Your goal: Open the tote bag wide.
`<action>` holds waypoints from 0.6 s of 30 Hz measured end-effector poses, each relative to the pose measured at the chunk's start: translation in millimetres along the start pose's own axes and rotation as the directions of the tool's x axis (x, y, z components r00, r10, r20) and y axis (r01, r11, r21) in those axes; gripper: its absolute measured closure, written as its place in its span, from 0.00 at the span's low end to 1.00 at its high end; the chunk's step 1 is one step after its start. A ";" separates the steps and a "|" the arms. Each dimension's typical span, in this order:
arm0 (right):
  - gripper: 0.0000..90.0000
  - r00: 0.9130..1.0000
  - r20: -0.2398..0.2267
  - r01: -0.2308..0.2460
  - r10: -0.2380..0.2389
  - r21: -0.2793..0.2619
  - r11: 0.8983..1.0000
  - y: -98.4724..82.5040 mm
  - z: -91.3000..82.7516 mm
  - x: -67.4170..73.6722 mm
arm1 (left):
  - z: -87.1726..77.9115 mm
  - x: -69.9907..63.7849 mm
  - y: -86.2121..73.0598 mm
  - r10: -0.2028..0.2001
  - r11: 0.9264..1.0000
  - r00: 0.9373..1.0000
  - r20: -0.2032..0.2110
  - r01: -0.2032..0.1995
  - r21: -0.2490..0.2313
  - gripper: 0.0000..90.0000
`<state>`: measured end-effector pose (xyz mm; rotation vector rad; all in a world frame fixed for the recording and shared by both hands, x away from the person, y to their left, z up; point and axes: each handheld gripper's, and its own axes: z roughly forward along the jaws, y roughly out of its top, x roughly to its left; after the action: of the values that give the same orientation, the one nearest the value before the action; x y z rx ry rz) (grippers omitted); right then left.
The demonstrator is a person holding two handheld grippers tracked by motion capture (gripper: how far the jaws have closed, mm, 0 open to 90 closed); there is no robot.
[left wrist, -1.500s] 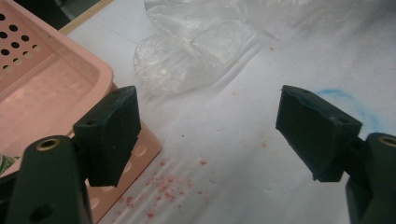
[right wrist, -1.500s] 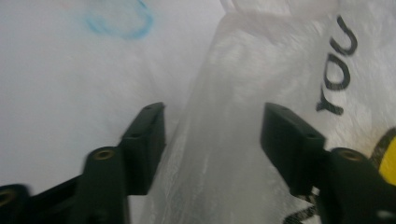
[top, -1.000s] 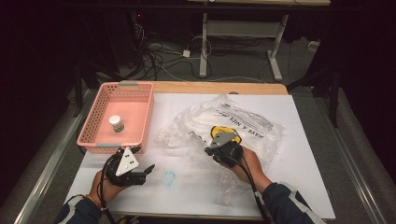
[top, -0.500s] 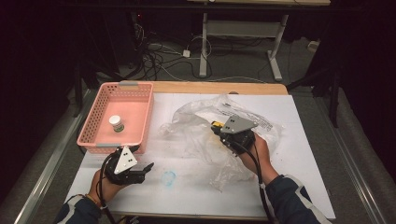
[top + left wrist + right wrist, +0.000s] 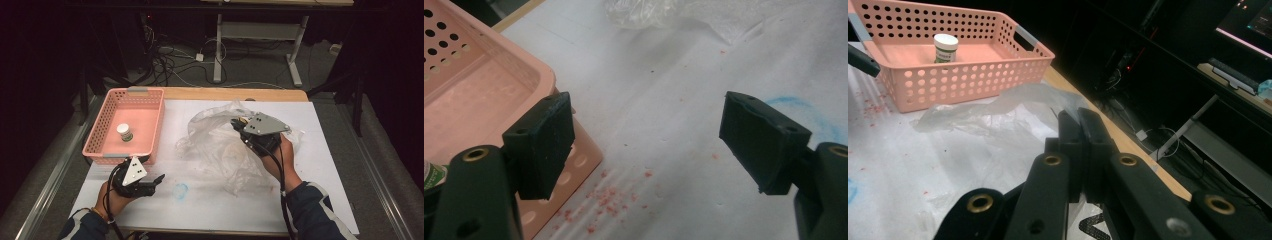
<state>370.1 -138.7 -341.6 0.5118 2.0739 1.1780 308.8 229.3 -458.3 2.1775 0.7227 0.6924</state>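
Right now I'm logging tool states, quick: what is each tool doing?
Left tool: open, holding nothing, beside the pink basket.
Right tool: shut on the clear plastic bag.

The high view looks forward and down over my table (image 5: 210, 200). My left camera skims the paper closely; my right faces the pink basket (image 5: 948, 75) at ten o'clock, shared by all views.

Crumpled clear plastic bag (image 5: 225, 145) spread mid-tabletop toward the far edge; small white-capped jar (image 5: 124, 132) upright inside pink basket (image 5: 150, 125) at far-left corner.
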 end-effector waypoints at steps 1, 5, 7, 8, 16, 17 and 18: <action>1.00 1.000 0.006 -0.002 0.002 -0.005 1.000 0.2 -0.9 -0.3 | -0.1 -0.1 0.0 0.000 1.000 1.000 0.001 0.000 -0.001 0.24; 1.00 1.000 0.025 -0.001 0.001 -0.030 1.000 3.0 -6.8 -3.3 | -0.5 -0.6 0.6 0.002 1.000 1.000 0.004 -0.002 -0.006 0.24; 1.00 0.999 0.034 -0.002 0.003 -0.046 0.999 5.0 -10.3 -5.4 | -1.3 -0.7 1.4 0.003 1.000 1.000 0.006 -0.003 -0.010 0.24; 1.00 0.999 0.038 -0.003 0.005 -0.051 0.999 5.6 -11.7 -6.1 | -2.0 -0.9 2.1 0.000 1.000 1.000 0.007 0.000 -0.015 0.24; 1.00 1.000 0.025 -0.007 0.009 -0.067 0.998 4.4 -10.8 -4.1 | -19.9 7.1 21.6 0.008 0.997 1.000 -0.006 -0.009 -0.080 0.24; 1.00 1.000 0.025 -0.007 0.009 -0.067 0.998 4.4 -10.8 -4.1 | -23.7 10.8 24.9 0.001 0.995 1.000 -0.008 -0.002 -0.097 0.24; 1.00 1.000 0.027 -0.007 0.009 -0.068 0.998 4.2 -10.4 -3.4 | -26.9 14.6 28.0 -0.007 0.994 1.000 -0.016 0.005 -0.107 0.24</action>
<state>364.8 -144.8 -333.1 0.5019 2.0029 1.2347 309.0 235.5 -417.3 2.0730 0.6851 0.7304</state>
